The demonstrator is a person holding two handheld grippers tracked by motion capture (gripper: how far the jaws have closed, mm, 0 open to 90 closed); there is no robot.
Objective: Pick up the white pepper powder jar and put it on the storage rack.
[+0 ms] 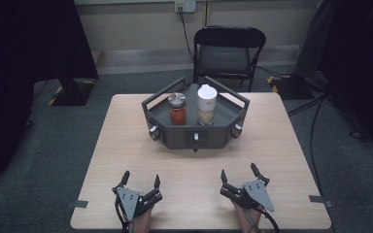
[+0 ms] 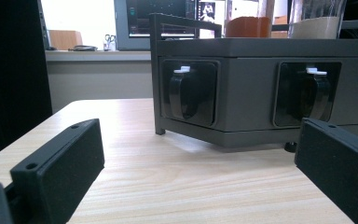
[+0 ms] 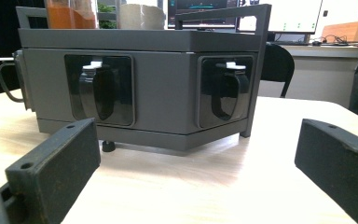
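Observation:
A dark grey six-sided rack (image 1: 209, 138) (image 2: 256, 93) (image 3: 168, 88) stands at the table's far middle, with black knobs (image 1: 195, 141) on its front faces. Inside it stand a jar of red sauce (image 1: 177, 109) with a metal lid and a taller jar (image 1: 206, 105) with a white lid and pale contents. My left gripper (image 1: 140, 181) rests near the table's front edge at the left, open and empty. My right gripper (image 1: 238, 173) rests at the front right, also open and empty. Both point toward the rack from well short of it.
The light wooden table (image 1: 126, 145) has bare room between the grippers and the rack. A black folding chair (image 1: 228, 53) stands behind the table. Cables (image 1: 315, 121) run across the grey carpet at the right.

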